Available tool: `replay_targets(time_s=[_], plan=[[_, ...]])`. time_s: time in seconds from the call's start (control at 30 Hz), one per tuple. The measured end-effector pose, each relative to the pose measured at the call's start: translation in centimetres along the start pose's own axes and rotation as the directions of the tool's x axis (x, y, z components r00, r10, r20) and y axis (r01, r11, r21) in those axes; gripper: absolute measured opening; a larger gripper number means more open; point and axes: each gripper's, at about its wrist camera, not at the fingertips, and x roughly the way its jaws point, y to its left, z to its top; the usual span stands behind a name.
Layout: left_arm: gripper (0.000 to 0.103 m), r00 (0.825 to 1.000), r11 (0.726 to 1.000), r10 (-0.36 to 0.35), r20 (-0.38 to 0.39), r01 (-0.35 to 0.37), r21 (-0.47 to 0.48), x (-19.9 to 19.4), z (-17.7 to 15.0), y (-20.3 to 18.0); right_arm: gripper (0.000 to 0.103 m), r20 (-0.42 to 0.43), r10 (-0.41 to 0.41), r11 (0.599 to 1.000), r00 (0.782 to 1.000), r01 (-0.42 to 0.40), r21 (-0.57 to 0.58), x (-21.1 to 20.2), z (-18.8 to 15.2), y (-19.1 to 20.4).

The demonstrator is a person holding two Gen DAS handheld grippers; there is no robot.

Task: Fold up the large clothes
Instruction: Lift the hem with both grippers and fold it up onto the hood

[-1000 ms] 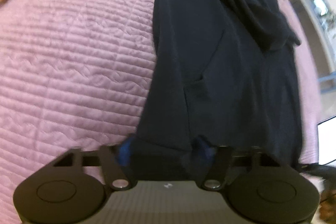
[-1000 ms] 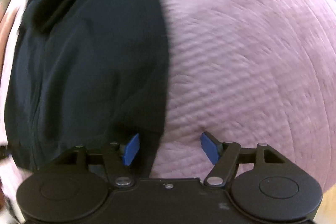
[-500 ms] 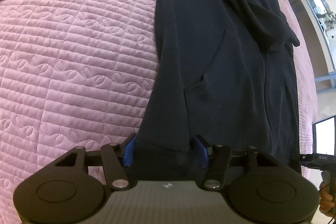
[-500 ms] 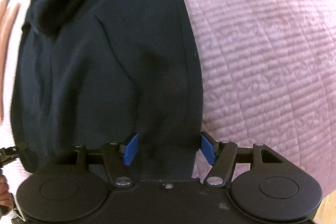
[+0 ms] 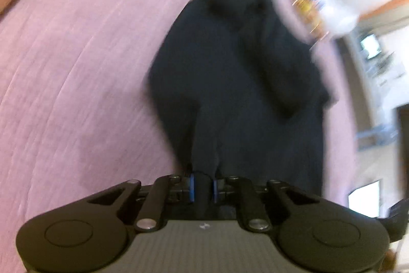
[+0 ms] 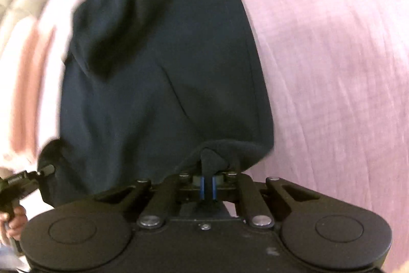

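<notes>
A dark garment (image 5: pixel 230 83) lies lengthwise on a bed covered by a pink quilt (image 5: pixel 76 83), its far end bunched toward the head of the bed and its near hem raised off the quilt at both corners. Left wrist view: the left tool (image 5: pixel 203 187) has just been closing, and its blue pads (image 5: pixel 191 187) now stand nearly together with a bunch of the garment's near left hem pinched between them. The cloth rises from the quilt into the grip in a taut fold. The picture is blurred by motion. Beyond the garment, at the upper right, a white bag (image 5: pixel 334 9) and a colourful packet (image 5: pixel 306 14) lie at the far edge of the bed; detail cannot be made out. A bright screen (image 5: pixel 363 198) shows at the right edge. Right wrist view: the right tool (image 6: pixel 208 187) has likewise just been closing, and its pads (image 6: pixel 202 187) are almost shut on a peak of the garment's near right hem, which is pulled up into a small tent above the quilt. At the left edge of this view the left tool (image 6: pixel 47 169) shows in part, held in a hand (image 6: pixel 11 220), at the garment's other near corner. The quilt fills the right side of the view.
</notes>
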Motion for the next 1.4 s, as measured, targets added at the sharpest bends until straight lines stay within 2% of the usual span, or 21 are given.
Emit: replay_targets(time_s=[0.07, 0.13, 0.2, 0.27, 0.33, 0.37, 0.4, 0.43, 0.57, 0.63, 0.7, 0.8, 0.9, 1.0, 1.07, 1.13, 1.17, 1.23, 1.3, 1.33, 1.4], plan=[[0.014, 0.994, 0.998, -0.059, 0.089, 0.058, 0.013, -0.5, 3.4, -1.5, 0.007, 0.087, 0.018, 0.999, 0.996, -0.014, -0.044, -0.8, 3.7, 1.0], [0.014, 0.978, 0.993, -0.117, 0.173, 0.114, 0.028, -0.2, 7.4, -2.7, 0.007, 0.173, 0.040, 0.996, 0.984, -0.026, -0.082, -0.7, 7.9, 1.7], [0.017, 0.960, 0.991, -0.132, 0.247, 0.123, 0.052, 1.3, 11.8, -3.9, 0.007, 0.258, 0.065, 0.995, 0.964, -0.044, -0.087, 0.2, 12.4, 1.6], [0.033, 0.943, 0.991, -0.131, 0.305, 0.123, 0.046, 2.8, 15.3, -4.8, 0.011, 0.323, 0.041, 0.997, 0.946, -0.015, -0.082, 1.8, 15.9, 2.4], [0.040, 0.926, 0.994, -0.106, 0.363, 0.096, 0.046, 3.8, 17.7, -5.3, 0.047, 0.338, 0.028, 0.999, 0.941, -0.014, -0.044, 2.5, 17.9, 2.3], [0.048, 0.921, 0.996, -0.084, 0.381, 0.069, 0.051, 3.9, 18.0, -5.5, 0.056, 0.352, 0.024, 0.999, 0.936, -0.011, -0.038, 2.8, 17.8, 1.8], [0.052, 0.916, 0.997, -0.055, 0.397, 0.033, 0.063, 4.1, 18.4, -5.7, 0.070, 0.376, 0.020, 0.999, 0.926, -0.004, -0.044, 2.8, 18.0, 1.8], [0.056, 0.917, 0.997, -0.043, 0.397, 0.011, 0.082, 4.1, 18.8, -5.6, 0.074, 0.392, 0.015, 0.999, 0.920, 0.006, -0.053, 2.9, 18.0, 1.8], [0.056, 0.946, 0.979, -0.004, 0.323, -0.061, 0.193, 6.2, 19.4, -5.9, 0.073, 0.362, -0.013, 0.996, 0.932, 0.046, -0.083, 3.5, 18.1, 1.6], [0.056, 0.953, 0.962, 0.020, 0.303, -0.101, 0.255, 7.6, 19.9, -6.4, 0.072, 0.371, -0.033, 0.989, 0.928, 0.084, -0.121, 4.3, 18.5, 2.1], [0.056, 0.953, 0.941, 0.039, 0.300, -0.136, 0.310, 8.8, 20.2, -6.5, 0.072, 0.401, -0.057, 0.979, 0.914, 0.130, -0.156, 5.2, 19.4, 2.4], [0.058, 0.953, 0.905, 0.049, 0.298, -0.169, 0.391, 10.9, 21.2, -7.8, 0.071, 0.429, -0.066, 0.970, 0.901, 0.159, -0.185, 5.8, 21.1, 2.8], [0.067, 0.947, 0.873, 0.088, 0.309, -0.223, 0.435, 13.2, 22.8, -8.8, 0.072, 0.428, -0.086, 0.963, 0.900, 0.185, -0.196, 6.8, 22.8, 2.9], [0.068, 0.946, 0.859, 0.112, 0.305, -0.247, 0.449, 14.8, 23.7, -9.1, 0.072, 0.411, -0.112, 0.962, 0.905, 0.202, -0.182, 8.4, 24.2, 2.6], [0.068, 0.949, 0.849, 0.137, 0.283, -0.260, 0.460, 16.1, 24.2, -9.1, 0.067, 0.405, -0.113, 0.963, 0.907, 0.201, -0.181, 9.2, 24.4, 2.5], [0.060, 0.955, 0.835, 0.149, 0.256, -0.260, 0.485, 17.3, 24.2, -9.2, 0.026, 0.438, -0.120, 0.954, 0.891, 0.226, -0.199, 9.2, 23.7, 3.0], [0.040, 0.958, 0.824, 0.156, 0.243, -0.261, 0.502, 17.8, 23.9, -9.4, 0.019, 0.457, -0.129, 0.943, 0.880, 0.251, -0.217, 9.2, 23.2, 3.3], [0.012, 0.951, 0.806, 0.150, 0.269, -0.276, 0.524, 17.9, 23.2, -9.8, 0.011, 0.498, -0.145, 0.920, 0.855, 0.302, -0.249, 9.0, 22.0, 4.2], [0.009, 0.940, 0.772, 0.171, 0.297, -0.315, 0.553, 18.1, 22.4, -10.4, 0.010, 0.518, -0.144, 0.903, 0.843, 0.326, -0.280, 8.9, 20.9, 5.0], [0.008, 0.938, 0.767, 0.175, 0.299, -0.321, 0.555, 18.2, 22.2, -10.5, 0.010, 0.521, -0.144, 0.894, 0.841, 0.336, -0.295, 9.0, 20.5, 5.3], [0.006, 0.936, 0.776, 0.171, 0.307, -0.320, 0.543, 18.1, 22.0, -10.3, 0.009, 0.528, -0.148, 0.871, 0.836, 0.363, -0.330, 9.3, 19.8, 6.1]])
